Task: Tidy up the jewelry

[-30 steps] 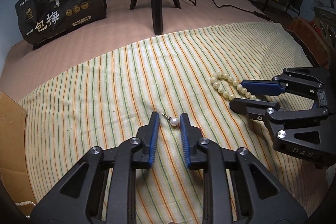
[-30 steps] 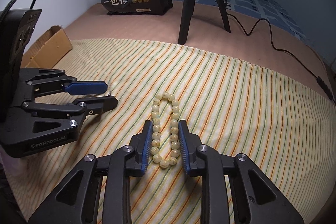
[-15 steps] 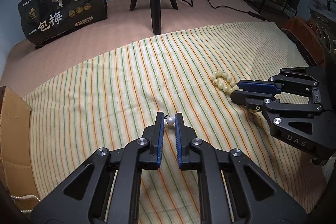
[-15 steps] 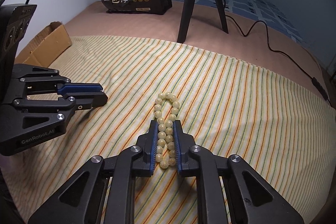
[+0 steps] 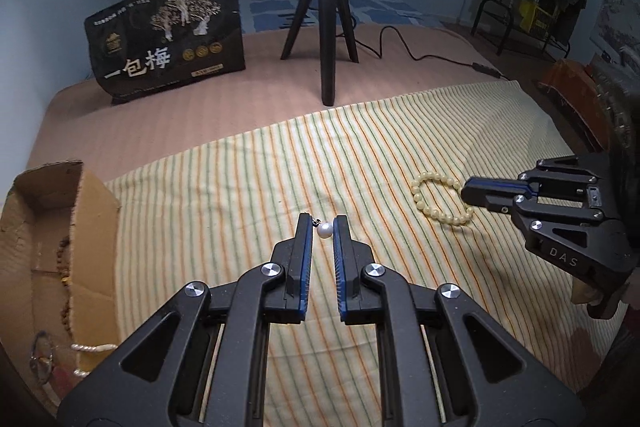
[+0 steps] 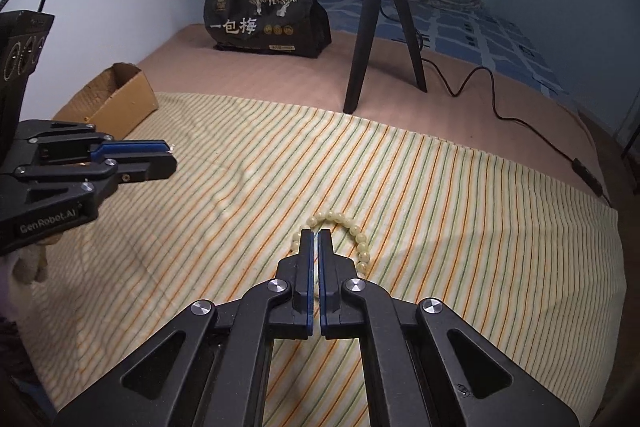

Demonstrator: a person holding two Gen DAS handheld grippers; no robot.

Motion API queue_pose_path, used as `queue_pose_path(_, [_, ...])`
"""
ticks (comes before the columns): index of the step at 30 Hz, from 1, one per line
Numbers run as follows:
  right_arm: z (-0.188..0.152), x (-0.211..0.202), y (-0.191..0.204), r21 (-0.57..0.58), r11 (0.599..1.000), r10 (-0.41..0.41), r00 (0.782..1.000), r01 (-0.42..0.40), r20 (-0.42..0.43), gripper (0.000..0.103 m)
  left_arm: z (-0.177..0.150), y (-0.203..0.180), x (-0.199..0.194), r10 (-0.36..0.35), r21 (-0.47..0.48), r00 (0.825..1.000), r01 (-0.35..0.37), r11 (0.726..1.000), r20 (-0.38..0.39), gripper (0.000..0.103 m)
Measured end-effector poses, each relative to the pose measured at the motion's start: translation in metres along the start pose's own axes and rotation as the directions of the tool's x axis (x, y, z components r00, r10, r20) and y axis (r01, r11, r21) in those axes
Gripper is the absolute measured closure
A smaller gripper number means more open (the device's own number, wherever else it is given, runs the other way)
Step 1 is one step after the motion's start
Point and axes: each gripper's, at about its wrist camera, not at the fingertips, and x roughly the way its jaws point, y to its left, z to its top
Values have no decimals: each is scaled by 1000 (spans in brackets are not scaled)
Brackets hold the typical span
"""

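The left gripper (image 5: 323, 227) has its blue-padded jaws clamped on a small white pearl earring with a thin metal post (image 5: 324, 229), pinched right at the fingertips above the yellow cloth with green and orange stripes (image 5: 248, 179); these jaws have just been closing on it. The right gripper (image 6: 316, 241) is pressed together on one side of a pale yellow beaded bracelet (image 6: 358, 235), a strand of beads caught between its pads, and its jaws have just been closing too. From the left wrist view the bracelet (image 5: 440, 199) hangs as an open loop from the right gripper's tips (image 5: 466, 193) at the right of the cloth. At the near left stands an open brown cardboard box (image 5: 96, 211) holding a brown bead string and a white pearl strand (image 5: 94, 347). At the far side of the bed a black tripod (image 5: 330, 27) stands on the tan sheet, with a black printed snack bag (image 5: 168, 35) to its left and a black cable (image 5: 420, 57) trailing to the right.
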Motion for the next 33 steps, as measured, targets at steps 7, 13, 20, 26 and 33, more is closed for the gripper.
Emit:
queue_pose_path(7, [-6, 28, -5, 27, 999, -29, 992, 32, -121, 42, -5, 9, -20, 22, -12, 1000, -22, 1000, 19, 95])
queue_pose_path(13, [-5, 45, -3, -1, 999, -39, 990, 39, -138, 71, -9, 16, -35, 35, -19, 999, -34, 999, 34, 95])
queue_pose_path(20, [0, 30, -2, 17, 999, -32, 991, 35, -133, 91, -13, 30, -57, 47, -54, 997, -44, 998, 65, 95])
queue_pose_path(26, [11, 0, 16, 12, 1000, -26, 997, 27, -76, 91, -18, 46, -87, 59, -94, 992, -49, 994, 107, 95])
queue_pose_path(33, [36, -46, 52, -20, 1000, -2, 1000, 3, 18, 91, -31, 68, -123, 90, -147, 984, -67, 987, 157, 95])
